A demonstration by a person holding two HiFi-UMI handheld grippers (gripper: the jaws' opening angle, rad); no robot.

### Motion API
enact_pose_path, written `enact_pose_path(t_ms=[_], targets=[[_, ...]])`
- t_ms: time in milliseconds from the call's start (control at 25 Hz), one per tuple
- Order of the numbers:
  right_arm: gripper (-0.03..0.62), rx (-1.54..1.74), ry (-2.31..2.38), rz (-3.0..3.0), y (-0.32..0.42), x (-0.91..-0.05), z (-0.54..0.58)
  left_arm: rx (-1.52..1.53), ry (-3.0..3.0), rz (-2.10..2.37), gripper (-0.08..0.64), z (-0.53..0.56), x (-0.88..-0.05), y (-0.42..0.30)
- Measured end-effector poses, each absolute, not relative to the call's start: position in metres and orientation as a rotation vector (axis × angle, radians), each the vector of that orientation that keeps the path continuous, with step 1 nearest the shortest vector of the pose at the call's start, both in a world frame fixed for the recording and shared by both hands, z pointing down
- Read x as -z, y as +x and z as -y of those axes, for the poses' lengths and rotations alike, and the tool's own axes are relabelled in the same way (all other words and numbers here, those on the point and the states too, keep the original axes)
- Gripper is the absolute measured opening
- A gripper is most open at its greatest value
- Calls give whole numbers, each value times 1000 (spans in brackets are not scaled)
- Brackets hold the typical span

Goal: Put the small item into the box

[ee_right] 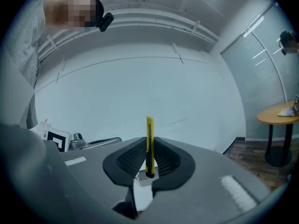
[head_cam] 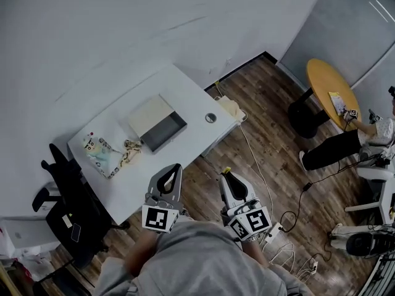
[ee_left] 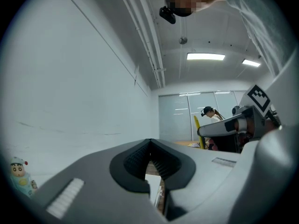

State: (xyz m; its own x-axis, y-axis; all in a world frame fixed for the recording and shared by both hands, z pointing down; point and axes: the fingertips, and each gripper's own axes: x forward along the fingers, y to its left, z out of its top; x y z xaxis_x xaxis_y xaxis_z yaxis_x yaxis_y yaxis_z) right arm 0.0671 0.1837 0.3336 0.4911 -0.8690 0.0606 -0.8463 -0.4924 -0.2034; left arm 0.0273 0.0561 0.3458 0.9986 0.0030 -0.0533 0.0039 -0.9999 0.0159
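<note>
We find no legible text, brand name or number in any view. The only signs are coded black-and-white square markers, without letters or digits: one marker (head_cam: 160, 219) on the cube of the left tool (head_cam: 173, 172) and one marker (head_cam: 251, 221) on the cube of the right tool (head_cam: 227, 176). The right cube's pattern also appears in the left gripper view (ee_left: 258, 96), and the left cube's in the right gripper view (ee_right: 58, 140). The yellow utility knife (ee_right: 149, 143) clamped in the right tool shows no readable print. Print on the paper (head_cam: 337, 102) on the round table (head_cam: 321, 76) is too small to read.
</note>
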Motion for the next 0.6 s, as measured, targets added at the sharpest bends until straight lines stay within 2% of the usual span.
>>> enact_pose_path(t_ms=[400, 600], targets=[[66, 257, -2523, -1610, 74, -341, -136, 110, 3131, 137, 3, -11, -347, 20], [65, 267, -2472, -1690, 77, -343, -115, 27, 3122, 209, 3, 1, -352, 11]])
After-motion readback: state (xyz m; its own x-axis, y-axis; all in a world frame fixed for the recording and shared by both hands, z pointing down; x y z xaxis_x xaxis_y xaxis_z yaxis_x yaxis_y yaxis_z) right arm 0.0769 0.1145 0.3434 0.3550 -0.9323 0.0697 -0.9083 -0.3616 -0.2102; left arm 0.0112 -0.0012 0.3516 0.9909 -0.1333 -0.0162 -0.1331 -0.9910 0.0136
